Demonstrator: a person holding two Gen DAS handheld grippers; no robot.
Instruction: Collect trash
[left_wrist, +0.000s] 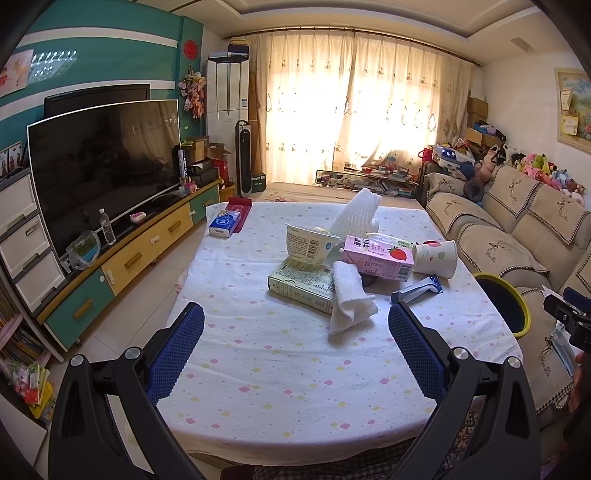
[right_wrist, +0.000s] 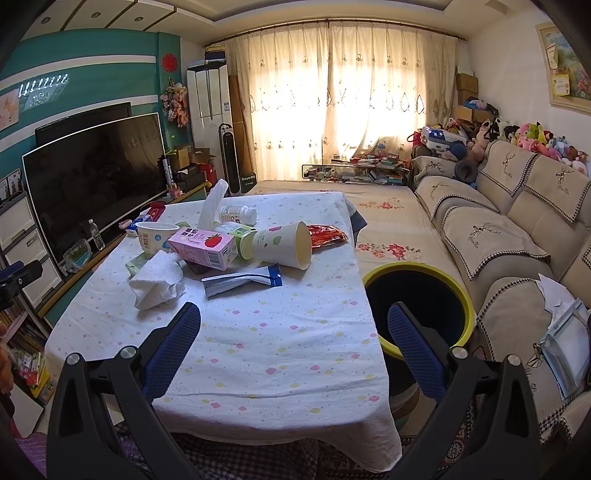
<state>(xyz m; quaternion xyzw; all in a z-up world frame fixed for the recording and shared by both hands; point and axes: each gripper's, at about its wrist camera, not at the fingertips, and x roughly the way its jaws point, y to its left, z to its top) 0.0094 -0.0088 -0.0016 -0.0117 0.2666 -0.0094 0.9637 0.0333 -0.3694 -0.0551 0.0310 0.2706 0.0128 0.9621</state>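
Yellow-rimmed and dark inside, the trash bin (right_wrist: 419, 314) stands on the floor just beside the table's edge, right ahead of the right gripper (right_wrist: 295, 354), partly behind its right finger; nothing can be made out within it. In the left wrist view only a slice of the bin (left_wrist: 504, 306) shows, off to that tool's right.

Both tools hover over the near end of the flowered tablecloth (left_wrist: 288, 373), jaws spread wide and holding nothing; the left gripper (left_wrist: 295, 354) points at the heap of trash ahead of it. There a white tub (left_wrist: 308, 245) sits tilted on a pale green carton (left_wrist: 303, 288), a crumpled white tissue (left_wrist: 351, 299) drapes over that carton's corner, and a pink strawberry milk carton (left_wrist: 376, 256) lies beside a paper cup (left_wrist: 436, 258) tipped on its side (its mouth, seen from the right wrist, looks empty). A blue-and-silver wrapper (left_wrist: 417, 291) lies flat, nearest the left tool's right finger.

Only the right wrist view shows a red snack packet (right_wrist: 327, 236) behind the cup and a small white bottle (right_wrist: 238, 214) lying down. Only the left view shows a blue tissue pack (left_wrist: 223, 223) at the far left corner.
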